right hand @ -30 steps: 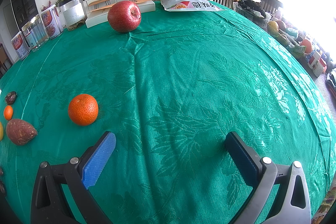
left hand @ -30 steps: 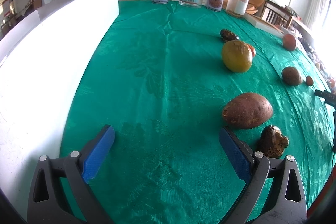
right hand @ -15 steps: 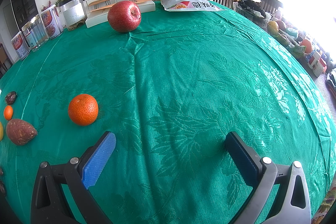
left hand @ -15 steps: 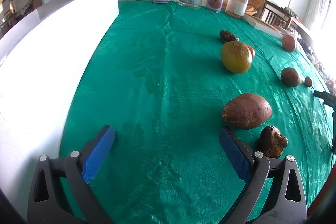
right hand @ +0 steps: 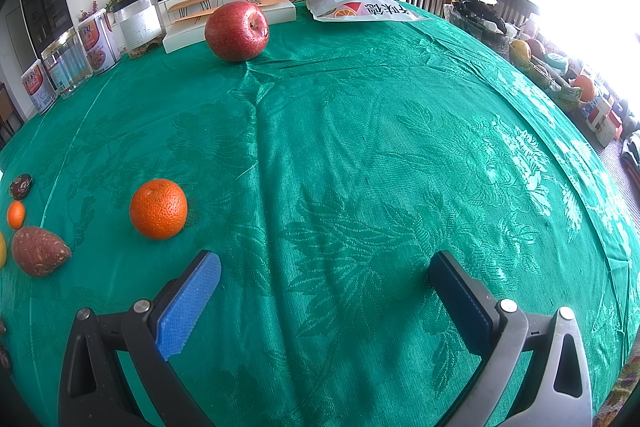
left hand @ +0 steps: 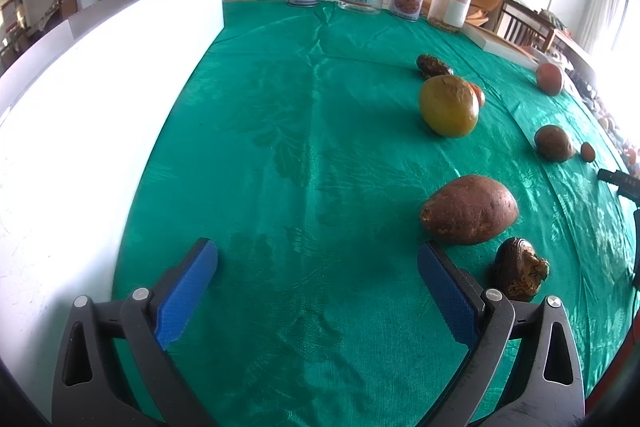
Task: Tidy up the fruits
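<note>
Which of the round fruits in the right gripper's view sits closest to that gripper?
The orange, just ahead of the right gripper on its left side. The red apple lies much farther back, near the white box.

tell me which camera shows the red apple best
The right wrist view. The red apple sits large and unobstructed at the far side of the green tablecloth, stem dimple visible. In the left wrist view it is only a small reddish shape near the bright right edge, with no detail.
</note>
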`<state>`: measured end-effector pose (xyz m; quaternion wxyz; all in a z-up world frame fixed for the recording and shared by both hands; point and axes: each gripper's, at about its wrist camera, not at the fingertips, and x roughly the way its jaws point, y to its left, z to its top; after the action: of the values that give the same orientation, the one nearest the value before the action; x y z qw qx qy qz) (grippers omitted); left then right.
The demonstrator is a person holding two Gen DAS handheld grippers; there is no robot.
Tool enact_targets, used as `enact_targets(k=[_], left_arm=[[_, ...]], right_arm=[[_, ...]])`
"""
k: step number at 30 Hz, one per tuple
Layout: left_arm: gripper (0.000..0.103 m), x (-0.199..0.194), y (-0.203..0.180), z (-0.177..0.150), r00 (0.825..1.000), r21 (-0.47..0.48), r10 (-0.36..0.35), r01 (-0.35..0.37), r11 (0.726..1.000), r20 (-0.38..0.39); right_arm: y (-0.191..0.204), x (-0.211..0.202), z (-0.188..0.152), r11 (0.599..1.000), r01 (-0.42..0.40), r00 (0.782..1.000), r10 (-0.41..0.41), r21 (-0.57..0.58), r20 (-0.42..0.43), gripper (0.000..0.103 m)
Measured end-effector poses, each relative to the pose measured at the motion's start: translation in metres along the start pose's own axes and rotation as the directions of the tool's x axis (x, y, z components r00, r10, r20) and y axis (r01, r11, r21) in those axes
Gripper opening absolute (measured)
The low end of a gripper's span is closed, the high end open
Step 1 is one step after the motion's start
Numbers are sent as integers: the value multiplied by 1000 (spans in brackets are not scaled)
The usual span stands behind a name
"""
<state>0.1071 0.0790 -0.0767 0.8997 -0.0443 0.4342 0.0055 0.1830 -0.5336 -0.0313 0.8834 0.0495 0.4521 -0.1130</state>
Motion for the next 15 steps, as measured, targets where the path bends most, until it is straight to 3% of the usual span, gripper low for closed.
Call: enact_targets(k=[9,15], left_arm=[[101,6,-10,0,999,57,48,-46,997,-24],[102,6,-9,0,999,60,42,-41,997,-28]], right_arm=[[0,0,0,1000,0,1000,0,0,0,103],[2,2,3,1000,13,1000,-13,19,0,103]])
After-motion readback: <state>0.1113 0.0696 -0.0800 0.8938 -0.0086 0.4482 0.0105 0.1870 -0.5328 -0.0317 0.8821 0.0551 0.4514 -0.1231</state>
